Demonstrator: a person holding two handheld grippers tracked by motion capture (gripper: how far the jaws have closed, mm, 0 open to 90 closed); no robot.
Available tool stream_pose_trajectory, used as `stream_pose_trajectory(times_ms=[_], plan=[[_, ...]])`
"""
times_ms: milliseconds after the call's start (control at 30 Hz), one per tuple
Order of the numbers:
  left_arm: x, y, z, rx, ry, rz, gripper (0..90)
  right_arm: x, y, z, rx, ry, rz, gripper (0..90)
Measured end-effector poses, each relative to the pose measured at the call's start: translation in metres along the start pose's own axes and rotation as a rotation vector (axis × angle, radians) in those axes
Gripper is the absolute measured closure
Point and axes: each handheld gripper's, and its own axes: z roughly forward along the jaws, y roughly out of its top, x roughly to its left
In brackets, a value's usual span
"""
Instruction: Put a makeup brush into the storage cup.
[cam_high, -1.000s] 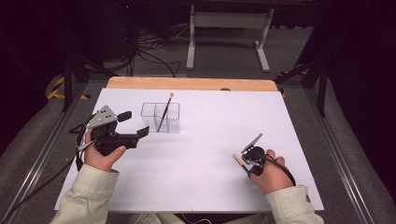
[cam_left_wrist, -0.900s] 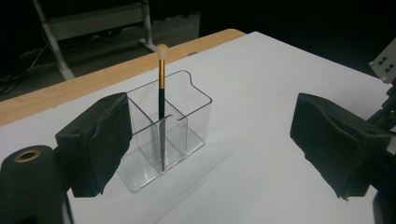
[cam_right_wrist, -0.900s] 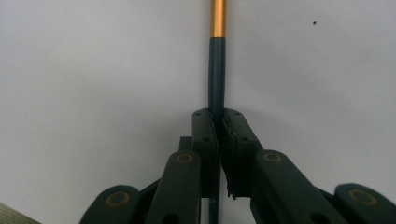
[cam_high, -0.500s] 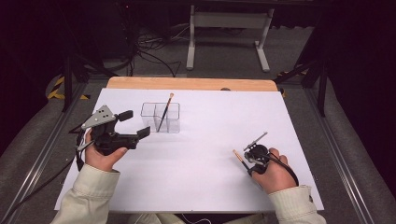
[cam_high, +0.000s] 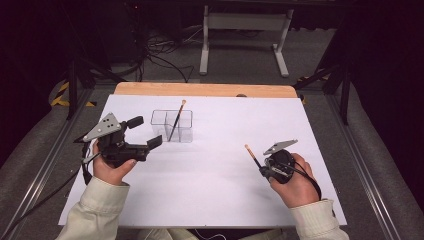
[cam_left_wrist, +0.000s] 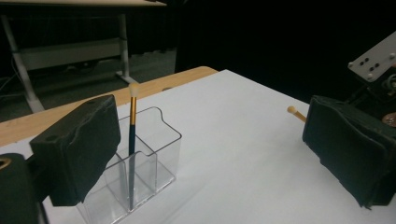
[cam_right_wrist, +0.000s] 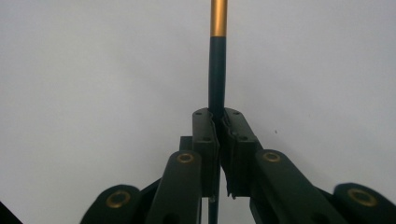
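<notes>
One brush (cam_high: 174, 123) upright in clear organizer (cam_high: 172, 125), another brush (cam_high: 252, 155) clamped by right hand-held gripper (cam_high: 264, 170)

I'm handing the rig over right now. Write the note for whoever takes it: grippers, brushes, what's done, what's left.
Right gripper: shut on a brush, low over the white table at its right.
Left gripper: open, holds nothing, beside the clear holder.
Done: one brush stands in the holder.
Left, probably: place the held brush in the holder too.
</notes>
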Motion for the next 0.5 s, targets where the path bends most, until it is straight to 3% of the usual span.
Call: stream_pose_trajectory(times_ms=[267, 367, 467, 500], plan=[[-0.0024, -0.0007, -0.0006, -0.041, -0.014, 0.011, 4.4, 0.0070, 0.0029, -0.0059, -0.178, 0.028, -0.056, 85.0], [-0.0029, -0.0007, 0.0005, -0.037, -0.019, 0.016, 4.6, 0.0078, 0.0035, -0.0071, -0.215, 0.045, -0.060, 85.0], [-0.0046, -0.0019, 0.0030, -0.034, -0.033, 0.011, 4.9, 0.0087, 0.0033, -0.0103, -0.317, 0.084, -0.080, 85.0], [-0.0046, -0.0019, 0.0030, -0.034, -0.033, 0.011, 5.2, 0.0087, 0.0033, -0.0103, -0.317, 0.084, -0.080, 85.0]])
